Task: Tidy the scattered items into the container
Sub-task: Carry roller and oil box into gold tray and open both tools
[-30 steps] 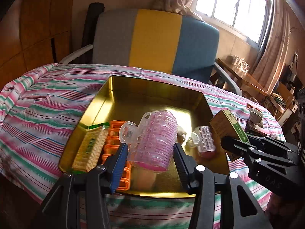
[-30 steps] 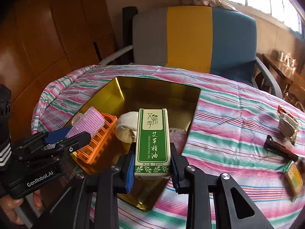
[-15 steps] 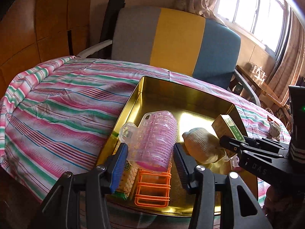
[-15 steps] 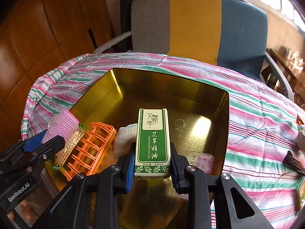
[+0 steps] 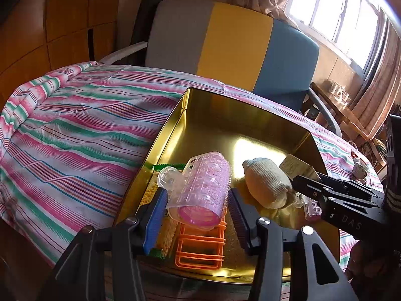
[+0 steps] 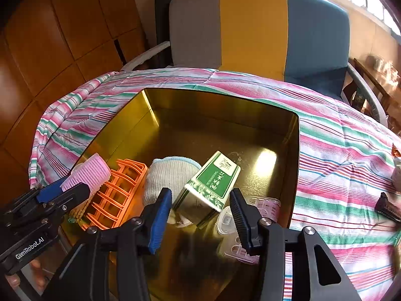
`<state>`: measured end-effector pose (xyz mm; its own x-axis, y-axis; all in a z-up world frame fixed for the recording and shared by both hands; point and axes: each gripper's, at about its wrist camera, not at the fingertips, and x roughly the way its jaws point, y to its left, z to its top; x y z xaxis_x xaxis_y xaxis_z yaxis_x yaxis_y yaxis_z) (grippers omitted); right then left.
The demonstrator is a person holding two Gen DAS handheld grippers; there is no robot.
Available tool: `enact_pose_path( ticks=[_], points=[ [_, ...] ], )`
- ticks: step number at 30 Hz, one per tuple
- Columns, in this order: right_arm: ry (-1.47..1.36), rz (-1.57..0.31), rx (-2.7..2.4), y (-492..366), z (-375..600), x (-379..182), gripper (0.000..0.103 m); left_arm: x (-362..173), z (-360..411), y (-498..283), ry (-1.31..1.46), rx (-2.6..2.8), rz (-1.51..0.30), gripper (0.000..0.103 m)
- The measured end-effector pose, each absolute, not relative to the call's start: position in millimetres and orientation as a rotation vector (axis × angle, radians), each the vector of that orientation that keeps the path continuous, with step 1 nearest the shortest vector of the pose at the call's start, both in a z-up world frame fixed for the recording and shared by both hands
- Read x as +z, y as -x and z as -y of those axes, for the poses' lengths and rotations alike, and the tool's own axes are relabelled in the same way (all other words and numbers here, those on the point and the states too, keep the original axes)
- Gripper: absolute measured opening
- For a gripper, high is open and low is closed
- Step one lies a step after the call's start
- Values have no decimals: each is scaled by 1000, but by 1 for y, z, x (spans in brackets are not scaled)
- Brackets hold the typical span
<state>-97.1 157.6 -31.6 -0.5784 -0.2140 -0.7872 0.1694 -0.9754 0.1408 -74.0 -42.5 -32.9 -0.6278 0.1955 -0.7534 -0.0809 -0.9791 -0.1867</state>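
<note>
A golden tin (image 6: 213, 105) (image 5: 225, 107) sits on the striped cloth. In the right wrist view my right gripper (image 6: 199, 195) hangs over it with its jaws opening. The green essential-oil box (image 6: 213, 183) lies tilted on the tin's floor just beyond the pads, and neither pad touches it. It leans against a rolled white sock (image 6: 170, 175). In the left wrist view my left gripper (image 5: 196, 193) still has a pink hair roller (image 5: 203, 190) between its pads, which are just starting to part. The roller sits above an orange rack (image 5: 200, 248).
A biscuit pack (image 5: 165, 233) and a small pink roller (image 6: 265, 205) also lie in the tin. A dark item (image 6: 386, 208) and a packet (image 6: 397, 173) rest on the cloth to the right. A grey, yellow and blue chair (image 5: 225, 50) stands behind the table.
My right jaws have opened and the green box has dropped and tipped over inside the tin. Both grippers came in lower over the tin. The left one keeps the roller.
</note>
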Motion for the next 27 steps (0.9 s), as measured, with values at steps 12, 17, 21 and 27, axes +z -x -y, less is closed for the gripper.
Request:
enact_pose_path(
  ticks=[12, 17, 21, 27],
  points=[
    [-1251, 25, -2614, 79, -152, -22, 51, -27, 45, 55, 1228, 2701, 213, 55],
    [-1260, 55, -2618, 69, -157, -24, 51, -23, 41, 44, 1213, 2723, 220, 55],
    [-1258, 74, -2627, 56, -162, -24, 52, -18, 32, 32, 1197, 2719, 216, 58],
    [-1250, 109, -2657, 35, -177, -23, 55, -16, 9, 21, 1189, 2692, 159, 59]
  ],
)
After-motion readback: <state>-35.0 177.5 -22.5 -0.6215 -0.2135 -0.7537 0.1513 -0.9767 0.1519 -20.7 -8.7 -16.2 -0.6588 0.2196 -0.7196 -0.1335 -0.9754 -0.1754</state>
